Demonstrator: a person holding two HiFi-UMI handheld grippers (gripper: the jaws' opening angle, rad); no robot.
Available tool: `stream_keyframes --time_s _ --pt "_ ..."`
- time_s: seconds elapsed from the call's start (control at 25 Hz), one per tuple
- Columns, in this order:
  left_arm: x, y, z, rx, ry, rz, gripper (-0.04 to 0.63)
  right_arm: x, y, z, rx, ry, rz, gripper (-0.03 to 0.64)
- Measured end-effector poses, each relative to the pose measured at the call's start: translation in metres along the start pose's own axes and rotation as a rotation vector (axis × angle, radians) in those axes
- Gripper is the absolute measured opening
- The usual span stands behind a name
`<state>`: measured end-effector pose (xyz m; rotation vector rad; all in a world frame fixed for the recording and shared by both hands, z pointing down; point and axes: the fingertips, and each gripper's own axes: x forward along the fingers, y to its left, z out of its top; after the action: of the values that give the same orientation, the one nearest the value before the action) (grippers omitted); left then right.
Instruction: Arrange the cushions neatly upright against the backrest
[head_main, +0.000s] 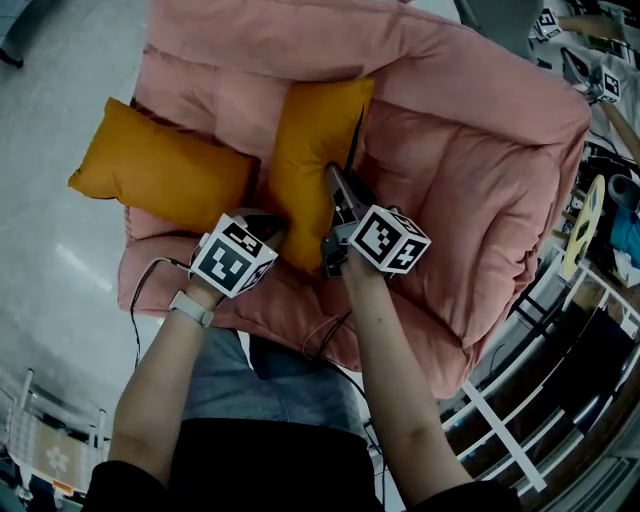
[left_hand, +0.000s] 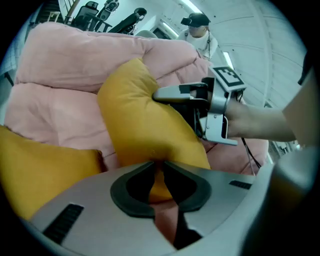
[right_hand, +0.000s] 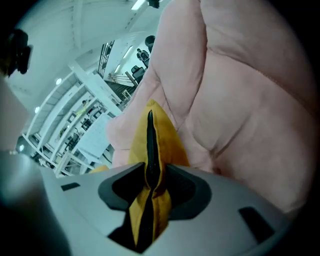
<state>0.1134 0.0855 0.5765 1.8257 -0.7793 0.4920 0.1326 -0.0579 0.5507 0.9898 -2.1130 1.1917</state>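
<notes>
Pale floor (head_main: 50, 90) lies open left of the pink padded chair (head_main: 480, 170). One orange cushion (head_main: 160, 170) lies flat at the seat's left edge (its corner overhangs). The left gripper (left_hand: 157, 167) pinches the second cushion (head_main: 315, 140), mid-seat, by its lower corner. The right gripper (right_hand: 150, 172) is clamped on its zipper edge. White racks (head_main: 520, 400) crowd the right.

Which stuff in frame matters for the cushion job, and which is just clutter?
Job: held orange cushion, pinched by left tongs and right tongs; second orange cushion; pink sofa.
Clutter: white rack; yellow disc.
</notes>
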Motion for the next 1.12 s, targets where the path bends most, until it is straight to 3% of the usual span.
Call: stream_keyframes --time_s 0.16,0.28,0.4,0.64,0.92,1.12 --pt "0.024 0.001 0.002 -0.015 0.026 -0.039 0.064 0.005 -0.008 -0.003 -0.166 0.075 -0.121 0.16" --pt "0.029 0.002 -0.004 -0.029 0.035 -0.059 0.064 0.006 -0.009 -0.011 -0.194 0.102 -0.155 0.164" --pt "0.033 0.001 -0.009 -0.029 0.025 -0.069 0.064 0.006 -0.012 -0.018 -0.172 0.105 -0.135 0.167" --pt "0.049 -0.006 -0.003 -0.021 0.028 -0.091 0.063 0.002 -0.037 -0.017 -0.022 0.08 -0.063 0.187" --pt "0.05 -0.01 0.004 -0.013 0.023 -0.102 0.063 0.001 -0.042 -0.011 -0.007 0.056 -0.075 0.193" --pt "0.038 -0.01 0.004 -0.002 0.001 -0.117 0.063 -0.003 -0.03 -0.006 0.021 0.034 -0.019 0.218"
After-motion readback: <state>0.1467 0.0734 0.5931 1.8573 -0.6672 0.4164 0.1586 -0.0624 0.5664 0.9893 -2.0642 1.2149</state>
